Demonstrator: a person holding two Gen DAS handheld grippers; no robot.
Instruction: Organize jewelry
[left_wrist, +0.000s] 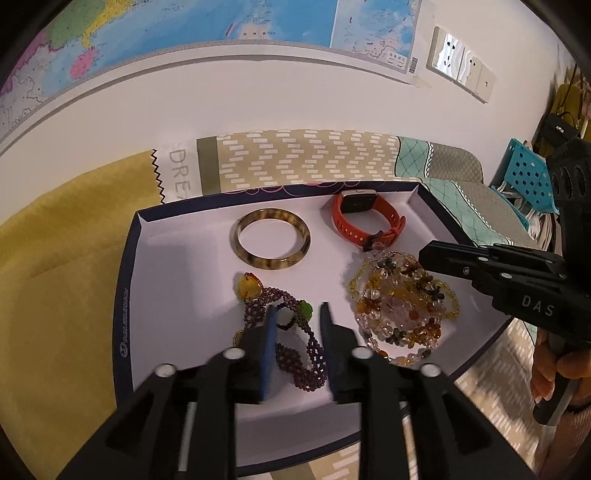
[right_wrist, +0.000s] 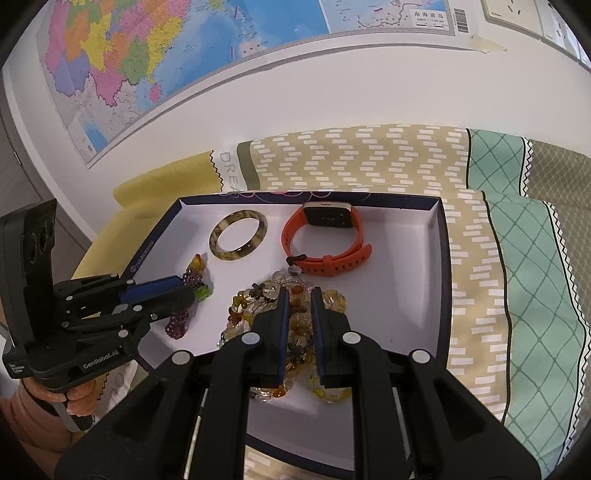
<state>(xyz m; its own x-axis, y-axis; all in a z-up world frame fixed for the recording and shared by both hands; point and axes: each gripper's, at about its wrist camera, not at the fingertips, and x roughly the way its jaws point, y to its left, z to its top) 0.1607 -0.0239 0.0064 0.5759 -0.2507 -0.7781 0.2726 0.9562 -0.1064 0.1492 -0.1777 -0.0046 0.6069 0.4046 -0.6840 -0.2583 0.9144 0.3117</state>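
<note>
A shallow white box with a dark rim holds the jewelry. In it lie a brown bangle, an orange watch, a purple bead necklace and a heap of amber and clear bead strands. My left gripper is open, its fingers astride the purple necklace. My right gripper is open a little, its fingers down around the amber bead heap.
The box sits on a patterned beige and teal cloth with a yellow cloth at the left. A map hangs on the white wall behind. A blue perforated crate stands at the far right.
</note>
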